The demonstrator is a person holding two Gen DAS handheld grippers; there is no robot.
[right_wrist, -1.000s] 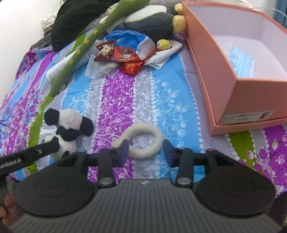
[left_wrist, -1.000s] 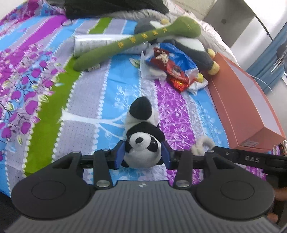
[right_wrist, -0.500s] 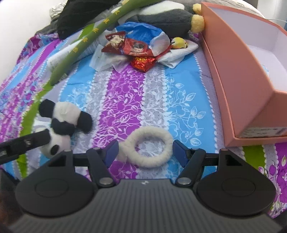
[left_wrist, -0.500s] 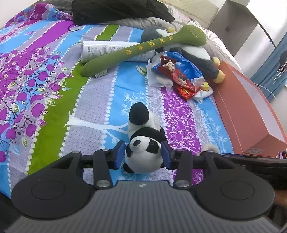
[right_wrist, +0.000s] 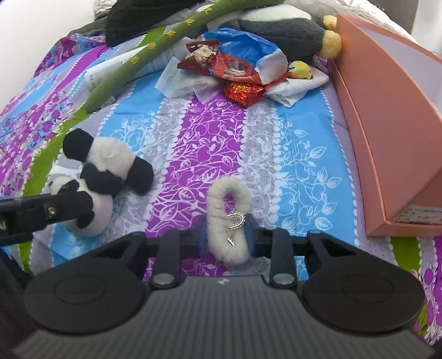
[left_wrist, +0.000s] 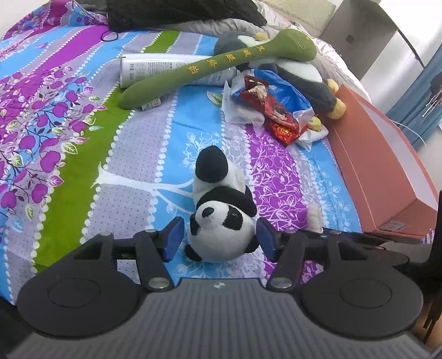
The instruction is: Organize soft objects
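A small panda plush [left_wrist: 221, 221] lies on the striped bedspread, head toward me. My left gripper [left_wrist: 220, 239] straddles that head. Its jaws are opening, and the blue pads [left_wrist: 174, 239] stand a little off the plush on the left and right at its edge on the right. In the right wrist view the panda [right_wrist: 107, 165] lies to the left, with a left finger [right_wrist: 41, 212] across it. My right gripper [right_wrist: 226, 237] is closing on a fluffy white ring [right_wrist: 229, 193] with a small silver charm, and the pads squeeze the ring into a narrow oval.
An open orange-pink box [right_wrist: 386, 138] stands along the right. Farther back lie a long green plush [left_wrist: 215, 66], a grey-and-white penguin plush [left_wrist: 304, 80], snack wrappers [left_wrist: 276, 102], a white tube [left_wrist: 154, 69] and a black garment [left_wrist: 179, 13].
The left jaws have spread away from the panda's head. The right gripper came down over the ring, first widened, then closed on it, and the ring went from round to oval.
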